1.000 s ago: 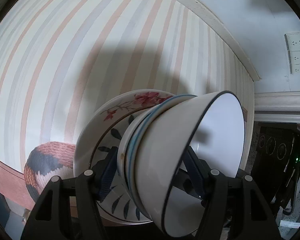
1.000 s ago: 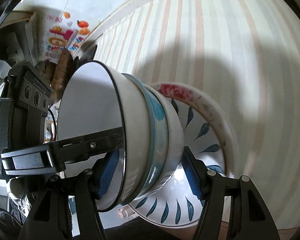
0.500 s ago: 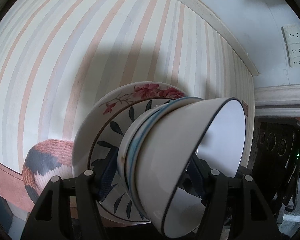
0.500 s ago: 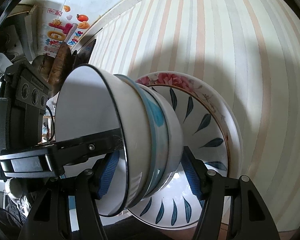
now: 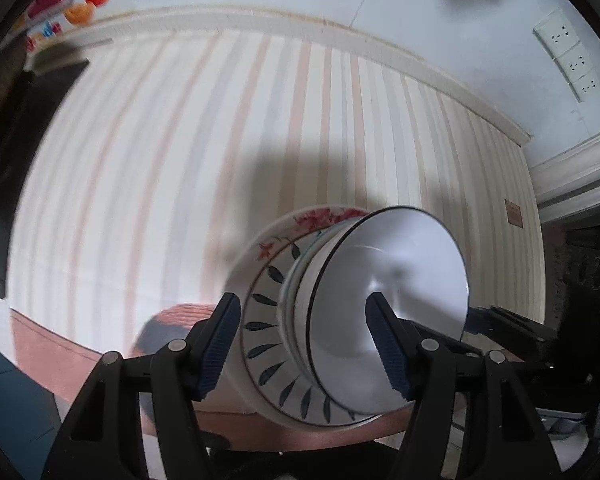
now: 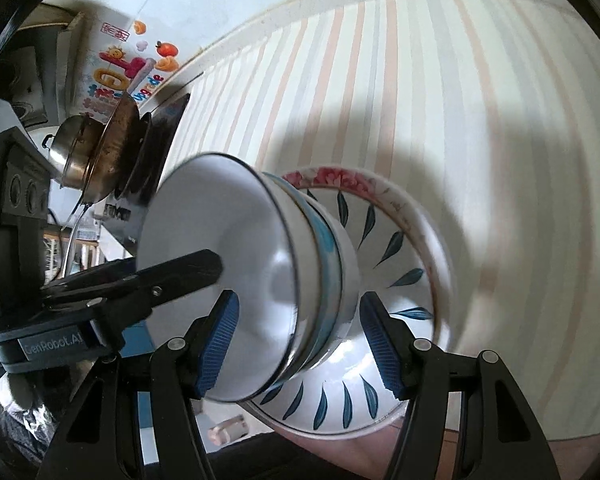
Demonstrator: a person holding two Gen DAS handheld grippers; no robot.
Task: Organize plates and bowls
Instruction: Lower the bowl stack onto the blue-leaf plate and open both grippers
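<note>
A stack of nested white bowls [image 5: 388, 304] rests on a leaf-patterned plate [image 5: 268, 344] and a flower-rimmed plate [image 5: 320, 216], on the striped tablecloth [image 5: 180, 160]. My left gripper [image 5: 304, 344] is open, its blue pads either side of the stack's near edge, apart from it. In the right wrist view the same bowls [image 6: 260, 280] and leaf plate [image 6: 380, 264] lie between my right gripper's [image 6: 300, 340] open jaws. The left gripper's finger [image 6: 148, 280] reaches over the top bowl's rim there.
A woven pink and blue mat [image 5: 172, 320] lies by the plates. Metal pots and lids [image 6: 100, 156] stand at the table's far edge beside a cartoon sticker [image 6: 128, 64]. Wall sockets [image 5: 568, 56] are on the wall.
Both grippers have opened wider and drawn back from the bowl stack. The stack now sits farther away on the plates, and the views have swung and blurred.
</note>
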